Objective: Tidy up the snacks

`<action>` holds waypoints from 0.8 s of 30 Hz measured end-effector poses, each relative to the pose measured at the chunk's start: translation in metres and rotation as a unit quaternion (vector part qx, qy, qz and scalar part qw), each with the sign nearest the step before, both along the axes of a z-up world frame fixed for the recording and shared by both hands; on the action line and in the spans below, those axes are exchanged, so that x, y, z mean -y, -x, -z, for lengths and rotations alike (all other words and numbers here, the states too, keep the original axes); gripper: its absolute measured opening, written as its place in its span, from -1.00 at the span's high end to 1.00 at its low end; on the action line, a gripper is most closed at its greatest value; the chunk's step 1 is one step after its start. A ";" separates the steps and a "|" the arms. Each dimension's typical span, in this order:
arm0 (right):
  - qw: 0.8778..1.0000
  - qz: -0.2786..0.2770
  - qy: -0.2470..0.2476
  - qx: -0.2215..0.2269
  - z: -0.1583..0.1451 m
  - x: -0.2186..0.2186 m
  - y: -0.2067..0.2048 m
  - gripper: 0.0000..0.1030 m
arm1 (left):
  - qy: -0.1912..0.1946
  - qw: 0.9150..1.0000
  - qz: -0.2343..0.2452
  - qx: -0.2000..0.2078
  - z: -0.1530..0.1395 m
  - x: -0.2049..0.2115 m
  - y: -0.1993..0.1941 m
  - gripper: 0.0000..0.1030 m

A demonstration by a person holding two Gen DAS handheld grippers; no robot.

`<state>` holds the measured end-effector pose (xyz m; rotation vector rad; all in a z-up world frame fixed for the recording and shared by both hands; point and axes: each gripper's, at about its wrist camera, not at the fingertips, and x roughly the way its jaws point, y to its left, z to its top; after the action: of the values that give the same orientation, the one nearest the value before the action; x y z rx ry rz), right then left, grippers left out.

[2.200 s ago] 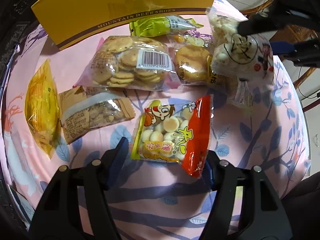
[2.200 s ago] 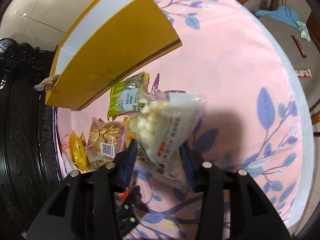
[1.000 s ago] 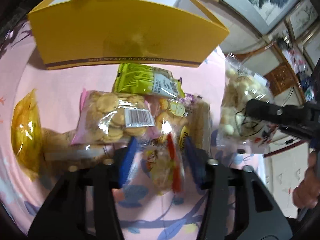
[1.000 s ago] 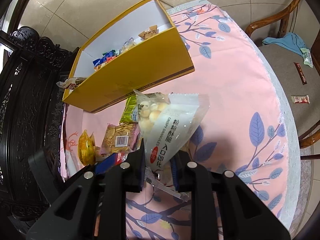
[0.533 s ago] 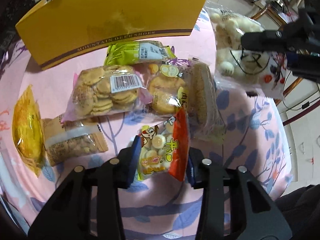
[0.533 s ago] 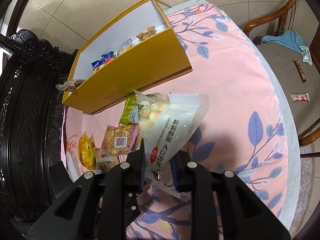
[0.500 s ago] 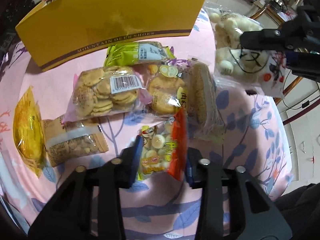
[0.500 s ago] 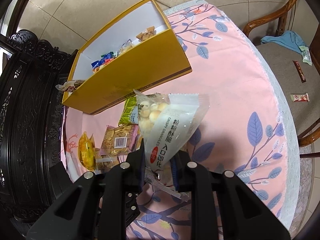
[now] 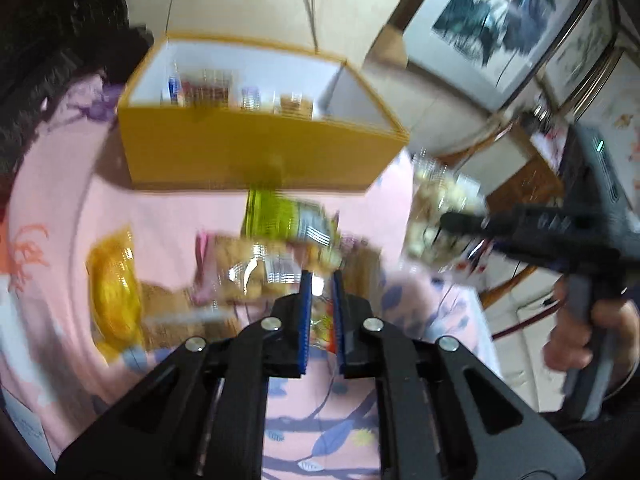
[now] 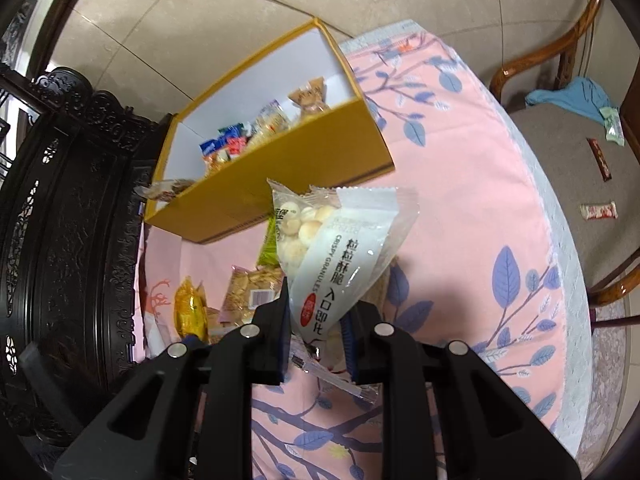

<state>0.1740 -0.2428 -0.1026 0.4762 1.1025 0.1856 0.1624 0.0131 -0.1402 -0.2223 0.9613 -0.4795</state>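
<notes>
Snacks heading for the yellow box (image 10: 280, 176).
Both grippers are clamping packets clear of the table: left gripper (image 9: 320, 304) squeezing the red-edged packet (image 9: 325, 322), right gripper (image 10: 316, 320) pinching the white puff bag (image 10: 340, 248), presumably for boxing.

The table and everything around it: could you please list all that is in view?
Box: one, yellow, white inside, far side of table, small snacks in it.
White ball-biscuit bag: one, in right gripper.
Red-edged packet: one, in left gripper.
Loose packets: green, biscuit, yellow, on cloth.
Tablecloth: pink, blue leaves.
Chair: wooden, blue cloth on it.
Left gripper: black, jaws shut.
Right gripper: black, jaws shut.
</notes>
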 end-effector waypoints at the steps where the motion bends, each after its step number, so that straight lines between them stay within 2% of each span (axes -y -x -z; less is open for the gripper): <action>1: 1.000 -0.002 0.001 0.003 -0.003 -0.001 -0.001 0.58 | 0.004 1.000 -0.001 0.001 -0.001 -0.002 -0.003 0.82; 5: 1.000 -0.002 -0.003 0.008 -0.006 -0.002 0.002 0.58 | -0.006 0.999 0.010 -0.034 0.021 0.000 -0.003 0.82; 8: 1.000 0.002 -0.006 0.005 -0.003 -0.001 0.006 0.58 | -0.030 0.996 0.065 -0.049 0.040 0.023 0.006 0.79; 9: 1.000 0.004 -0.007 0.003 -0.001 0.000 0.006 0.58 | -0.045 0.994 0.083 -0.051 0.048 0.033 0.008 0.62; 10: 1.000 0.005 -0.007 0.001 0.001 0.000 0.007 0.58 | -0.056 0.993 0.090 -0.051 0.054 0.038 0.009 0.28; 12: 1.000 0.008 -0.008 -0.002 0.002 0.002 0.009 0.58 | -0.072 0.990 0.104 -0.055 0.069 0.054 0.007 -0.13; 14: 1.000 0.011 -0.006 0.001 0.000 0.004 0.013 0.58 | -0.081 0.988 0.119 -0.054 0.078 0.064 0.005 -0.19; 16: 1.000 0.014 -0.006 0.001 -0.001 0.007 0.016 0.58 | -0.098 0.985 0.134 -0.046 0.082 0.074 0.005 -0.58; 18: 1.000 0.019 -0.010 -0.002 0.002 0.009 0.020 0.58 | -0.125 0.979 0.155 -0.038 0.093 0.084 0.005 -0.58; 19: 1.000 0.018 -0.014 -0.006 0.003 0.010 0.022 0.58 | -0.148 0.974 0.166 -0.044 0.105 0.087 0.004 -0.37; 20: 1.000 0.020 -0.016 -0.008 0.004 0.011 0.024 0.58 | -0.168 0.970 0.171 -0.043 0.114 0.088 0.004 -0.29; 21: 1.000 0.022 -0.016 -0.007 0.004 0.011 0.027 0.58 | -0.180 0.968 0.173 -0.028 0.115 0.087 0.006 -0.11; 22: 1.000 0.024 -0.017 -0.004 0.003 0.013 0.029 0.58 | -0.177 0.969 0.171 -0.030 0.113 0.083 0.005 0.04; 23: 0.999 0.029 -0.017 -0.001 0.001 0.015 0.031 0.58 | -0.160 0.972 0.167 -0.039 0.110 0.078 0.004 0.08; 24: 0.999 0.033 -0.017 0.001 0.000 0.017 0.033 0.58 | -0.143 0.976 0.159 -0.045 0.107 0.072 0.003 0.22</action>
<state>0.1413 -0.2597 -0.1024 0.5413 1.0813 0.1464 0.1593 -0.0587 -0.2468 0.1762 1.1479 -0.6202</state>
